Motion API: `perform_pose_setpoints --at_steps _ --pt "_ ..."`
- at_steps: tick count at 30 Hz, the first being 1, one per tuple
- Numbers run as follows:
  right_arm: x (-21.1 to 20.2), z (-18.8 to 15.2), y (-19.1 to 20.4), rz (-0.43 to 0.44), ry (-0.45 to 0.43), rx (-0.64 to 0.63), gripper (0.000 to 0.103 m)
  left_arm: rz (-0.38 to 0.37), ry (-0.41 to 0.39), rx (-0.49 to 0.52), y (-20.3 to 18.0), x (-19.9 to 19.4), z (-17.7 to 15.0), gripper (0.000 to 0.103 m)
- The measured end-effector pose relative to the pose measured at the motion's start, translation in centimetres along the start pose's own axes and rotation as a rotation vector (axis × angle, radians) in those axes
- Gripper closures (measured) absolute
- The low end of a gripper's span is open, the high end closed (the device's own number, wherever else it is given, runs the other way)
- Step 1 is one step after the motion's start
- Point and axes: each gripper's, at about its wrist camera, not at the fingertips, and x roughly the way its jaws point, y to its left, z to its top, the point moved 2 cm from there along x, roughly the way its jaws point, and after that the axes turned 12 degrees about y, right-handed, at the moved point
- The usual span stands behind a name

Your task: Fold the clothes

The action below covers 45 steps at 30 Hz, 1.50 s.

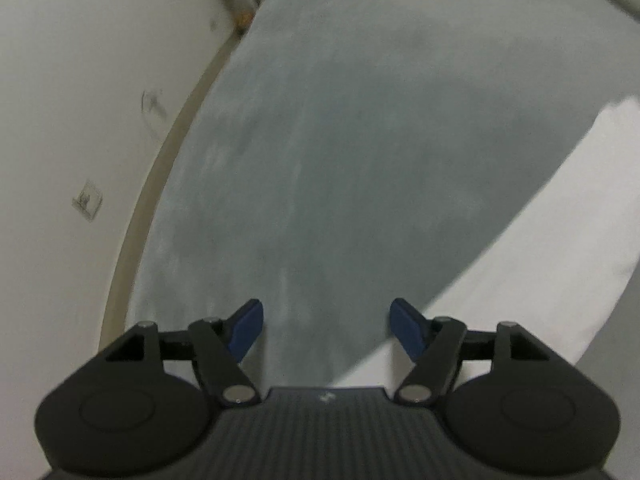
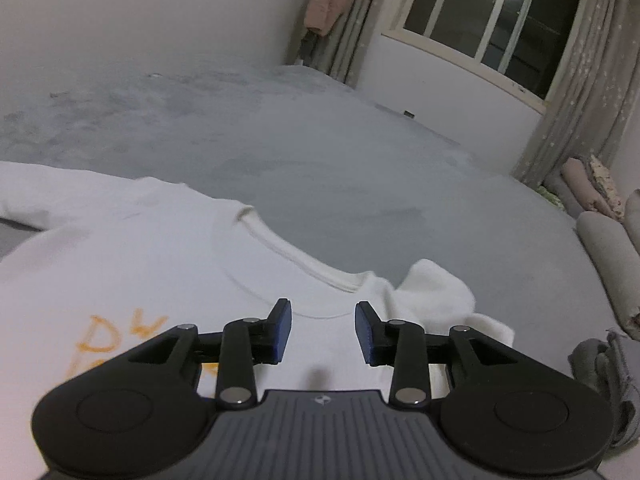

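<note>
White shirt (image 2: 168, 264) lies on the grey bed (image 2: 340, 168), one sleeve (image 2: 440, 292) folded in; further folds apparently remain. Left hand-held gripper (image 1: 326, 330) wide, right hand-held gripper (image 2: 323, 330) narrower, both empty.

white sweatshirt (image 2: 160, 264) (orange lettering) on grey bedspread (image 2: 320, 160).

The sweatshirt (image 2: 160, 264) lies flat on the bed (image 2: 340, 168), its collar (image 2: 296, 256) toward the far side. Just right of the collar a sleeve (image 2: 444, 296) is folded back onto the garment. Beyond the sweatshirt the bed runs to a wall with a window (image 2: 492, 20). Rolled bedding (image 2: 608, 256) lies far right of the sweatshirt. Both tongs, left (image 1: 326, 330) and right (image 2: 323, 332), hang above it.
</note>
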Motion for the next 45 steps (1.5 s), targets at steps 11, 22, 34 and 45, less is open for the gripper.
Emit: perform_pose_setpoints --at_steps 11,22,34,45 --pt "-1.7 -3.0 -0.3 0.146 0.080 0.129 0.056 0.053 0.007 -0.008 0.1 -2.0 -2.7 0.043" --pt "-1.1 -8.5 -3.0 0.216 0.122 0.278 0.056 -0.319 -0.335 -0.203 -6.6 -12.7 -5.2 0.034" --pt "-0.7 -1.1 -7.8 -0.190 0.013 0.247 0.050 -0.449 -0.318 -0.097 -20.2 -7.3 -1.2 0.030" --pt "0.7 -6.7 -14.9 -0.295 0.102 0.614 0.100 -0.375 -0.312 -0.046 -22.5 -3.2 -1.9 0.029"
